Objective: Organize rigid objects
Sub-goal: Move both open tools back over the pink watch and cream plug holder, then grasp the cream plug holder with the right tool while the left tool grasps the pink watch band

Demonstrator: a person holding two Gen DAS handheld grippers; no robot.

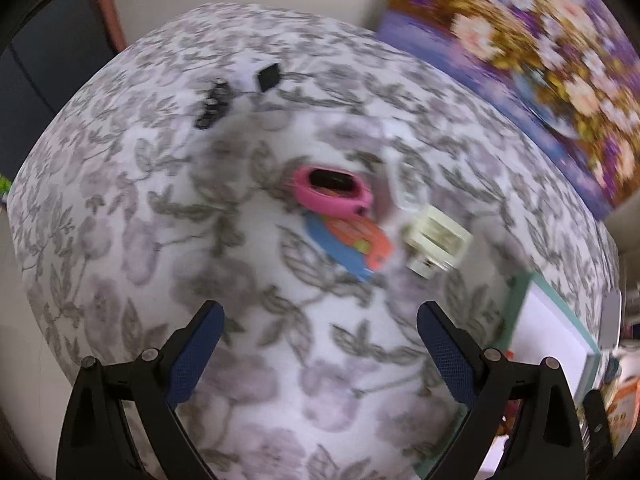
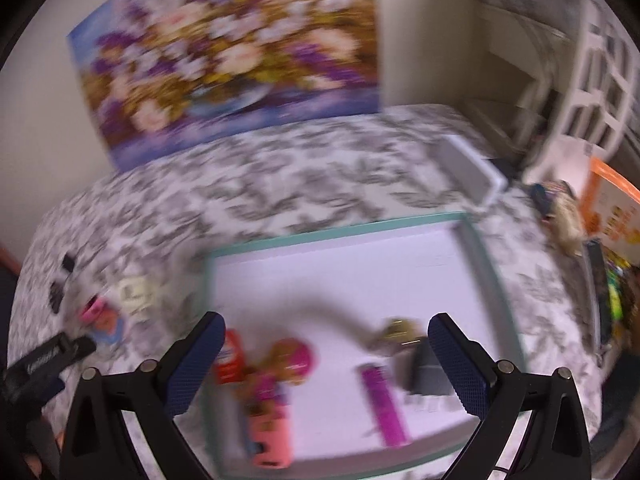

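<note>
From my feed: a table (image 1: 120, 240) under a white cloth printed with grey leaves and pale mauve blossoms fills most of both views. A plain cream wall (image 2: 52, 92) stands behind it. A large floral painting (image 2: 232, 52), purple, white and gold blooms over a blue base, leans on the wall at the table's far edge. In the right wrist view, a white lattice-fronted shelf unit (image 2: 600, 92) stands at the right, blurred. In the left wrist view, a reddish-brown strip (image 1: 106, 4) runs beside something dark at upper left; I can't tell what it is. Light is soft and even.
</note>
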